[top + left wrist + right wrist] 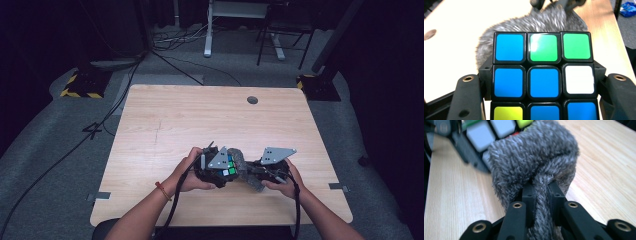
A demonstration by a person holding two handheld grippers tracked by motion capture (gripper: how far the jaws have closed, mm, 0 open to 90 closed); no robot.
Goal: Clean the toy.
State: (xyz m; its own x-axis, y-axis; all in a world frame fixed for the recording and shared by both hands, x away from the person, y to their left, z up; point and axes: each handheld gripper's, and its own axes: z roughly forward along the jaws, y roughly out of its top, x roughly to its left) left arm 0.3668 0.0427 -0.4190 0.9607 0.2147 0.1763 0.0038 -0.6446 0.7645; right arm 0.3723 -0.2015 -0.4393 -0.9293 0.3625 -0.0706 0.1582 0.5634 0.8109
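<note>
A Rubik's cube with blue, green, white and yellow tiles sits clamped between the jaws of my left gripper. In the high view the cube is held just above the wooden table, near its front middle. My right gripper is shut on a fuzzy grey cloth, pinched into a fold between its jaws. The cloth presses against the cube's side; in the left gripper view the cloth bulges behind the cube. The cube shows blurred at top left of the right gripper view.
The table has a round cable hole near its far edge. Beyond it stand a white desk leg, a black chair frame and cables on the grey floor. A blue packet lies on the floor past the table edge.
</note>
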